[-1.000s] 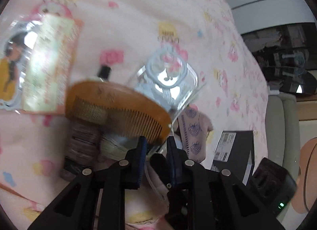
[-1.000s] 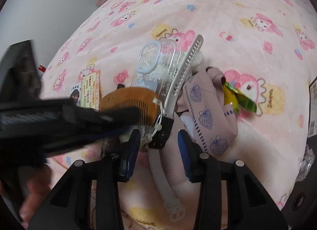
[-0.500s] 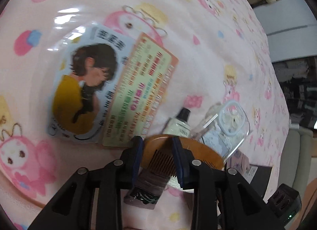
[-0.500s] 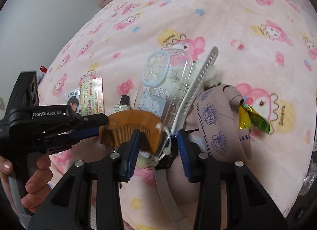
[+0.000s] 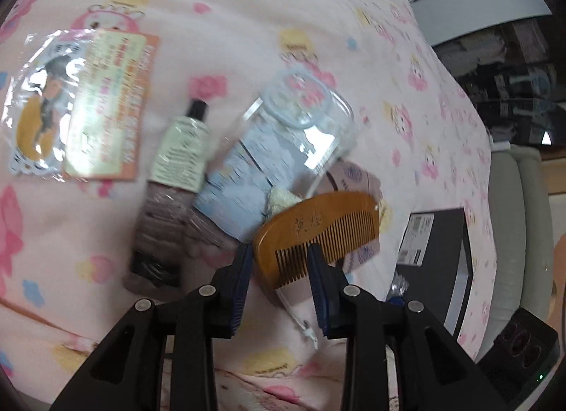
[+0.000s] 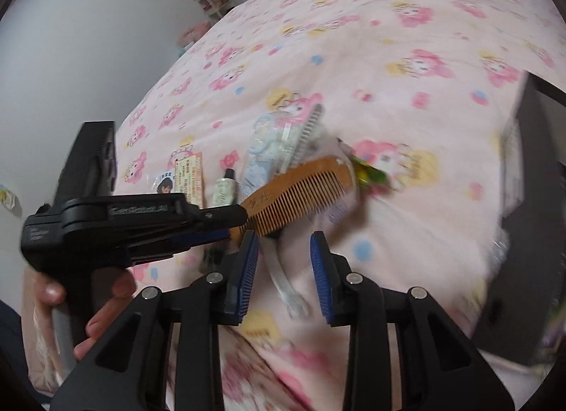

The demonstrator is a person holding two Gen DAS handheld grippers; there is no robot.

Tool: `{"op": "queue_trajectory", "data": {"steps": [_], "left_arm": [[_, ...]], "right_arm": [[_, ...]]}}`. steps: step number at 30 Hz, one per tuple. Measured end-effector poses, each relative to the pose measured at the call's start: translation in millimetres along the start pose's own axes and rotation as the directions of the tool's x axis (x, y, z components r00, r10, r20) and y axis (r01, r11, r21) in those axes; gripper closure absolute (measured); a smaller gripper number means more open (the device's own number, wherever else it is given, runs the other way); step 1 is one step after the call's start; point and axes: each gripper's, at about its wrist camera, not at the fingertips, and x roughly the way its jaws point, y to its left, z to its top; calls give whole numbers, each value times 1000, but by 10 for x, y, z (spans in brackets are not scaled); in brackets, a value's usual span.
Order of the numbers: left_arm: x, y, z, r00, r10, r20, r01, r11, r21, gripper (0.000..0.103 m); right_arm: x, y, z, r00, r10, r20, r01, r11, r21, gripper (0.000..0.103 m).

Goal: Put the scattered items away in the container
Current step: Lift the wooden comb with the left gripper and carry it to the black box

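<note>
My left gripper (image 5: 279,259) is shut on a wooden comb (image 5: 318,230) and holds it lifted above the pink bed cover; the right wrist view shows the left gripper (image 6: 230,223) gripping the end of the comb (image 6: 300,191). My right gripper (image 6: 283,252) is open and empty, just below the comb. On the cover lie a clear phone case (image 5: 279,156), a small tube with a black cap (image 5: 173,177), a packaged card (image 5: 78,110), a white strap (image 6: 283,280) and a pink pouch (image 5: 357,177).
A black box (image 5: 438,255) sits at the right edge of the bed; it also shows in the right wrist view (image 6: 530,234). A green wrapper (image 6: 368,170) lies past the comb. A black device (image 5: 520,343) is at lower right. A wall is to the left.
The left gripper has lifted the comb off the pile and swung it to the right. The right gripper has pulled back and up from the strap.
</note>
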Motion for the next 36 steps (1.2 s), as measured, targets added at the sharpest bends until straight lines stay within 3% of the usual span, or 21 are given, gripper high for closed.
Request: {"op": "queue_trajectory", "data": {"steps": [4,10,14,16,18,25,29,36], "left_arm": [[-11,4,-11,998,35,58,-33,999,-31,76],[123,131,45,1000,8,28,-5,995,-104,72],[236,174,81,998,63,8,-62,989,-136,63],[293,170,104,999,35,-12,-37,991,-128,62],[319,156,105,1000,15,-24,-18,994,-112,60],[163,-99,-26,996,58,64,-62,997,50,59],[200,-297,-230,999,39,11,-40,987,157,59],[286,-521,-581,993,-3,-115,35,960,277,59]], "right_arm": [[-93,-84,48,997,-77,21,78,997,-28,72],[220,-118,368,990,-133,38,136,985,-105,72],[552,-159,507,994,-111,-8,109,988,-110,71],[627,-164,541,995,-97,-23,94,990,-105,70],[628,-144,536,996,-77,-34,73,992,-107,70],[154,-43,275,996,-84,6,84,988,-128,70],[-249,-75,-81,993,-112,30,115,986,-119,69],[-577,-404,-722,993,-120,-13,119,993,-15,69]]}}
